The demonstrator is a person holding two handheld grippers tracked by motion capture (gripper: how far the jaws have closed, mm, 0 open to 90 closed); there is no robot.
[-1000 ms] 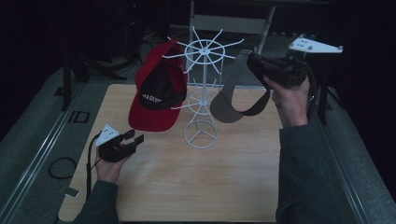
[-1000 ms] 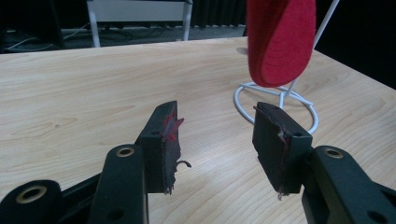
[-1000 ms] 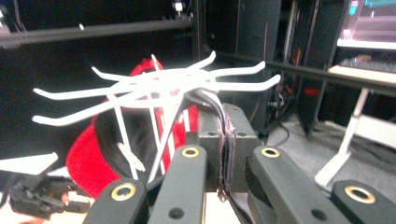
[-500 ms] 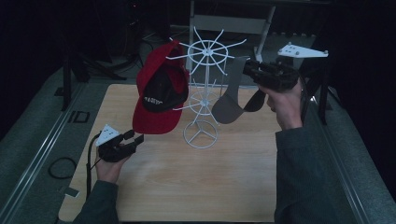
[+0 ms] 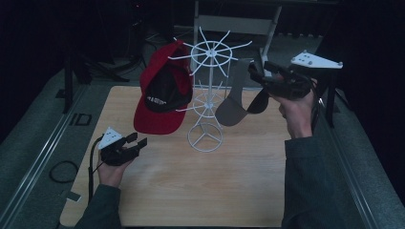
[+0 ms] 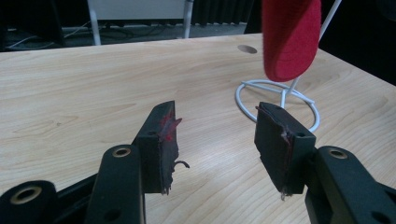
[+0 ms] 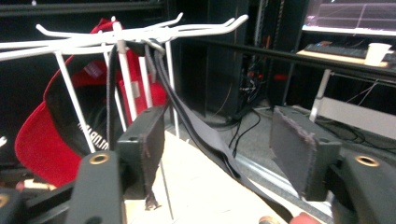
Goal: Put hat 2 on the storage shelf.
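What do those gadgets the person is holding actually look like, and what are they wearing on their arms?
Each hand holds a black tool: the left tool and the right tool. Both have two blocky black jaws with worn dark pads, one smeared red, and brass-coloured rivets. A pale grey three-cornered plate sits on top of each, and a black cable trails from the left one. The sleeves are dark grey-green.

Black hand-held gripper (image 5: 135, 143), grey plate, dark green sleeves.
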